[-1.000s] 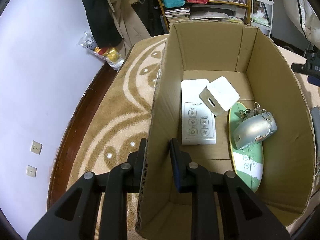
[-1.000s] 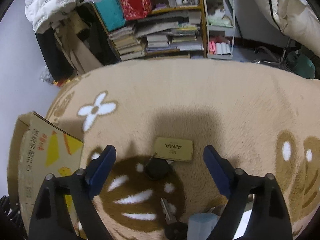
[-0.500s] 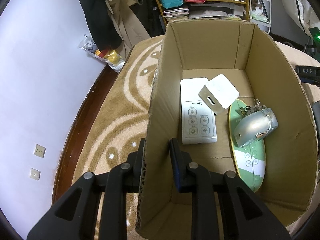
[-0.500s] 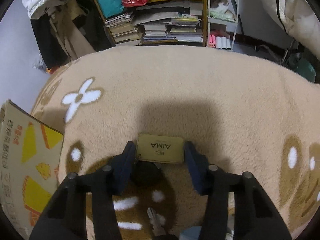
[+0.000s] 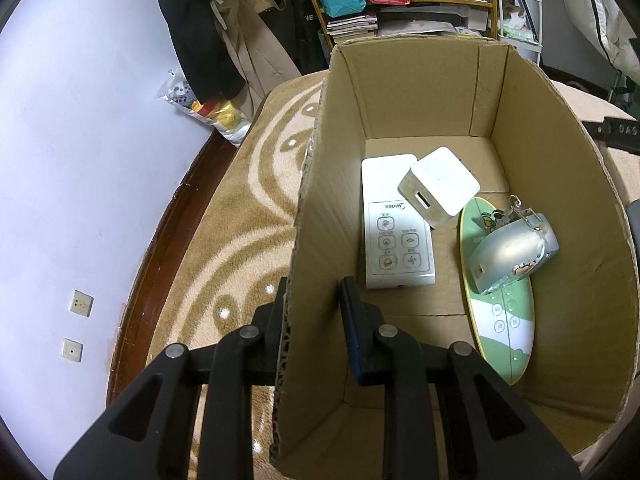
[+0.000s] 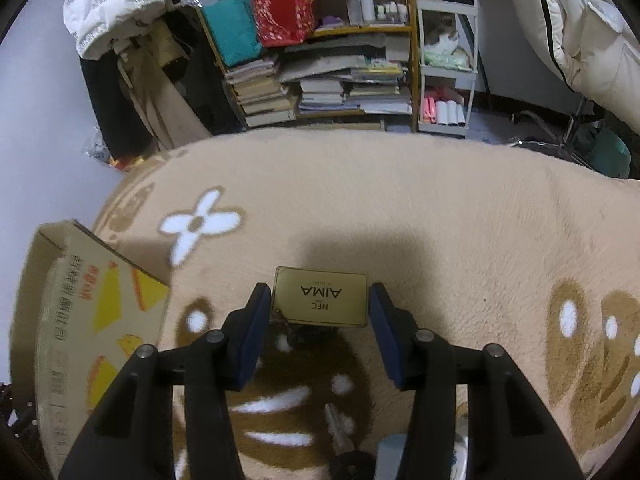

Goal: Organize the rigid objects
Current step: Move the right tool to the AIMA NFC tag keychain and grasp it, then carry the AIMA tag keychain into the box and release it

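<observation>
My left gripper [image 5: 314,296] is shut on the left wall of an open cardboard box [image 5: 420,92], one finger outside and one inside. On the box floor lie a white button panel [image 5: 396,232], a white cube charger [image 5: 440,186], a green oval remote [image 5: 504,320] and a silver gadget with a chain [image 5: 512,252]. In the right wrist view my right gripper [image 6: 319,294] is shut on a gold NFC card [image 6: 320,308], held flat just above the beige rug. A dark fob [image 6: 300,332] hangs under the card. The box [image 6: 80,312] stands to the left.
A key [image 6: 340,428] and a grey-blue object [image 6: 392,456] lie on the rug below my right gripper. A bookshelf with stacked books [image 6: 320,88] and a white cart [image 6: 446,60] stand beyond the rug's far edge. A wall [image 5: 80,160] runs left of the box.
My right gripper's jaws came in from wide open and closed on the gold card, which now sits a little higher off the rug. My left gripper kept its hold on the box wall.
</observation>
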Demonstrator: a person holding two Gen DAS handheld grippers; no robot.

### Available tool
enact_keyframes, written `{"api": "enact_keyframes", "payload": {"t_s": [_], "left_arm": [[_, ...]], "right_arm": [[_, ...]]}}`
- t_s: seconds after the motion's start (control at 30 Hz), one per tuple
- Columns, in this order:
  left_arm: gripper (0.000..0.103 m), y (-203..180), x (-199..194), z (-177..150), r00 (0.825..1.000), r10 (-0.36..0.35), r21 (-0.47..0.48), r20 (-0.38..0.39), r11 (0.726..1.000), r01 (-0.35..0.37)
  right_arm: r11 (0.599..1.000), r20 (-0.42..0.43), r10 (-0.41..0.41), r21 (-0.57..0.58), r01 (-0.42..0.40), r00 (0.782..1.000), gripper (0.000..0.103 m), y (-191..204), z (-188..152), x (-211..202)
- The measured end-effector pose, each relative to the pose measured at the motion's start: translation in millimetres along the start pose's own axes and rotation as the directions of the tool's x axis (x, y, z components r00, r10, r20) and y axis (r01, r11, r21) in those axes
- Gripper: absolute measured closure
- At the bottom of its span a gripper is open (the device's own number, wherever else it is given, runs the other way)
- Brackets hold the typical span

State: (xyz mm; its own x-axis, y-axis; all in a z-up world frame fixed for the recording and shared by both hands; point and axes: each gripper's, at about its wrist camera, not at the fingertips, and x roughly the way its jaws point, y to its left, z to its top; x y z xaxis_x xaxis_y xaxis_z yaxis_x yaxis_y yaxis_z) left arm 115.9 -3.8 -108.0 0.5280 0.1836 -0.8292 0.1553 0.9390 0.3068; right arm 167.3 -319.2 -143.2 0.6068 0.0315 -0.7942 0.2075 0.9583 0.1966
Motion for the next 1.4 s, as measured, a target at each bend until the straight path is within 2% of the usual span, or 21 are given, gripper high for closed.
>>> {"api": "enact_keyframes", "payload": {"t_s": [0.5, 0.67, 0.83, 1.1, 1.4], "left_arm": [[0.080, 1, 0, -1, 1.000, -0.001, -0.001, -0.001, 1.000, 0.001], [0.080, 1, -1, 0, 1.000, -0.002, -0.003, -0.001, 1.000, 0.002], [0.080, 0, -1, 0, 1.000, 0.004, -0.001, 0.000, 1.000, -0.004], [0.080, 0, -1, 0, 1.000, 0.000, -0.004, -0.001, 1.000, 0.000], [0.080, 3, 1, 0, 1.000, -0.006, -0.013, -0.005, 1.000, 0.006]], "right_arm": [[0.993, 0.108, 0.112, -0.042, -0.108, 0.988, 0.050, 43, 4, -58], [0.982, 0.166, 0.178, -0.091, -0.165, 0.970, 0.050, 67, 6, -89], [0.956, 0.207, 0.276, -0.157, -0.247, 0.939, 0.050, 99, 8, -119], [0.922, 0.182, 0.343, -0.254, -0.293, 0.922, 0.050, 143, -10, -135], [0.925, 0.060, 0.305, -0.257, -0.281, 0.950, 0.050, 159, -33, -110]]}}
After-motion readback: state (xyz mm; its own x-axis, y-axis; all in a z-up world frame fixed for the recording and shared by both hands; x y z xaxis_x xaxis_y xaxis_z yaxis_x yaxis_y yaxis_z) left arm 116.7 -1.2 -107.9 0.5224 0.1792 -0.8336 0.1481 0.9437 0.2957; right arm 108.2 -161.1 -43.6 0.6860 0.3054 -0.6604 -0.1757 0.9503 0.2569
